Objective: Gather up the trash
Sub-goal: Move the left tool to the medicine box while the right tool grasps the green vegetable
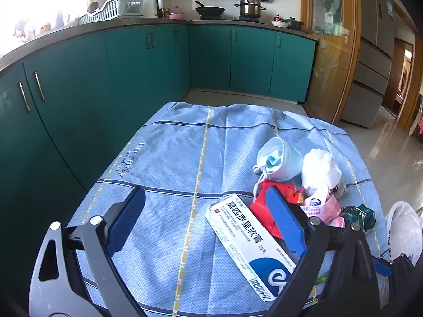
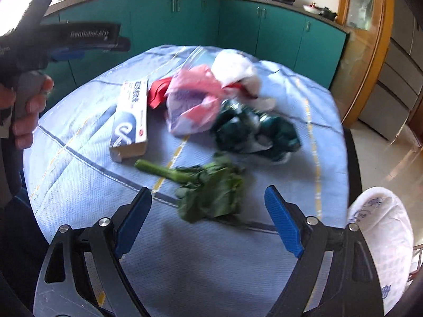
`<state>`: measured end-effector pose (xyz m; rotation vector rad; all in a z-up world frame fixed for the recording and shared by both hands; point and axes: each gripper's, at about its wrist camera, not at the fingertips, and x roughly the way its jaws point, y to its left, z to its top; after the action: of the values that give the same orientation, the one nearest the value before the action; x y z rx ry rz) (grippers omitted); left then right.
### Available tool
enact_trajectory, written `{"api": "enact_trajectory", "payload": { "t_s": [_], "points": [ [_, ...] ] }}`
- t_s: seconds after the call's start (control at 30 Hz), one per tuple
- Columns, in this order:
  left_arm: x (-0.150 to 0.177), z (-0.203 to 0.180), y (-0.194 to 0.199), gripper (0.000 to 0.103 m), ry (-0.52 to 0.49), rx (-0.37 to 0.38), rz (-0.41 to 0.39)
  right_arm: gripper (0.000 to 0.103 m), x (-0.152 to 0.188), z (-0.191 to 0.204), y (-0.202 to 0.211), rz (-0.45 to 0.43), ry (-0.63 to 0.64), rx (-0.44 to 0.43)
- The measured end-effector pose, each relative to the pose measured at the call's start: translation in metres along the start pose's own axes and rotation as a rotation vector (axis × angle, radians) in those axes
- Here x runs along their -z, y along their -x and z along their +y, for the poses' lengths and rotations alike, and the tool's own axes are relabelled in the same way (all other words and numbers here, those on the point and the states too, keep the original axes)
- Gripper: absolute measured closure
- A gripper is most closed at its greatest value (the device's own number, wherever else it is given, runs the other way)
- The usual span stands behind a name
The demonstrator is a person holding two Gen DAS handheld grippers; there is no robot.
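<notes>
Trash lies in a heap on a table under a blue checked cloth (image 1: 171,158). In the left wrist view I see a white ointment box (image 1: 246,240), a red wrapper (image 1: 260,211), a blue face mask (image 1: 277,158), crumpled white tissue (image 1: 320,169), a pink bag (image 1: 326,207) and a dark green wrapper (image 1: 362,214). My left gripper (image 1: 206,211) is open over the cloth, its right finger above the red wrapper. My right gripper (image 2: 208,211) is open, with a leafy green vegetable stalk (image 2: 208,192) just ahead between its fingers, untouched. The box (image 2: 132,121), pink bag (image 2: 193,103) and green wrapper (image 2: 253,132) lie beyond.
A white plastic bag (image 2: 380,237) hangs off the table's right edge. Teal kitchen cabinets (image 1: 132,79) run behind and to the left, with a wooden door frame (image 1: 333,52) at the right. A hand (image 2: 29,100) holds the left gripper (image 2: 119,43) at upper left.
</notes>
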<state>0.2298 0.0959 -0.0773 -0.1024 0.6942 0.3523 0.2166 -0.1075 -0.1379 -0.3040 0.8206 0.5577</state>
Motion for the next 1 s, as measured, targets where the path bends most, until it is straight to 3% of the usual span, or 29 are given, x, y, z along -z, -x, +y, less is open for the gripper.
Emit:
{"api": "enact_trajectory", "payload": {
  "t_s": [0.13,0.2,0.27,0.5,0.8,1.0],
  "points": [
    [0.003,-0.008,0.000,0.010,-0.020,0.000,0.004,0.018,0.000,-0.003,-0.003,0.009,-0.028,-0.019],
    [0.004,-0.010,-0.001,0.010,-0.027,-0.002,0.008,0.024,-0.001,-0.003,-0.002,0.005,-0.042,-0.028],
    [0.005,-0.010,-0.002,0.010,-0.027,-0.006,0.012,0.048,-0.004,-0.007,-0.005,0.009,-0.048,-0.037],
    [0.007,-0.006,-0.008,0.010,-0.013,-0.013,0.038,0.082,-0.005,-0.018,0.004,-0.017,-0.076,-0.041],
    [0.016,0.002,-0.018,0.010,-0.027,-0.035,0.084,0.084,0.002,-0.039,0.035,-0.088,-0.129,-0.022],
    [0.019,0.009,-0.022,0.010,-0.026,-0.046,0.106,0.082,0.009,-0.051,0.033,-0.059,-0.166,0.002]
  ]
}}
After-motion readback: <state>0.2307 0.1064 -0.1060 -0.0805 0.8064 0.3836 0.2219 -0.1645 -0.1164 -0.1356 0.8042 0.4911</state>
